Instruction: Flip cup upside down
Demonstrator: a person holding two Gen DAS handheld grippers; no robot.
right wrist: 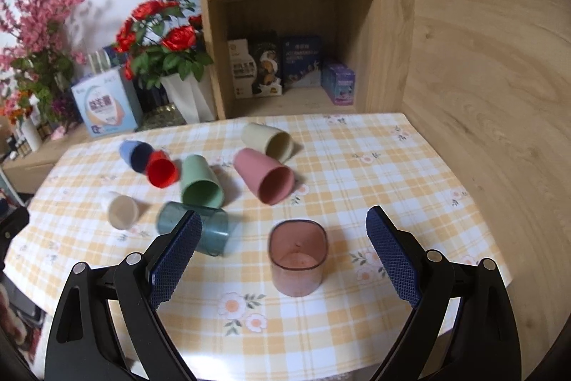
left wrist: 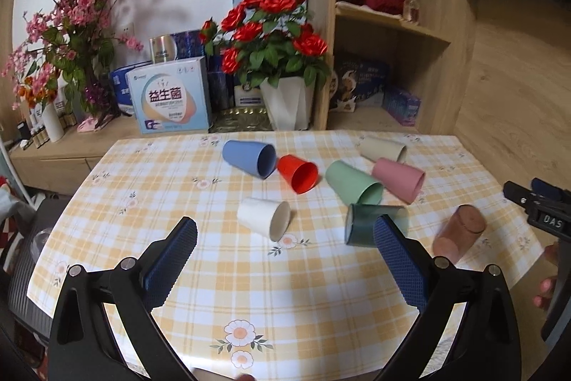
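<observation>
A translucent pink-brown cup (right wrist: 298, 257) stands upside down on the checked tablecloth (right wrist: 374, 174), base up, between the open fingers of my right gripper (right wrist: 283, 250), untouched. It also shows in the left wrist view (left wrist: 460, 232), blurred. Several cups lie on their sides: blue (left wrist: 249, 158), red (left wrist: 298, 173), light green (left wrist: 353, 183), pink (left wrist: 398, 179), beige (left wrist: 383, 149), white (left wrist: 264, 218) and dark teal (left wrist: 367, 224). My left gripper (left wrist: 285, 245) is open and empty above the table's near part. The right gripper shows at the right edge (left wrist: 535, 202).
A wooden shelf unit (right wrist: 285, 24) with boxes stands behind the table. A white vase of red roses (left wrist: 285, 102), a box (left wrist: 171, 95) and pink blossoms (left wrist: 71, 6) sit on a low cabinet at the back left. A wooden wall (right wrist: 481, 77) is close on the right.
</observation>
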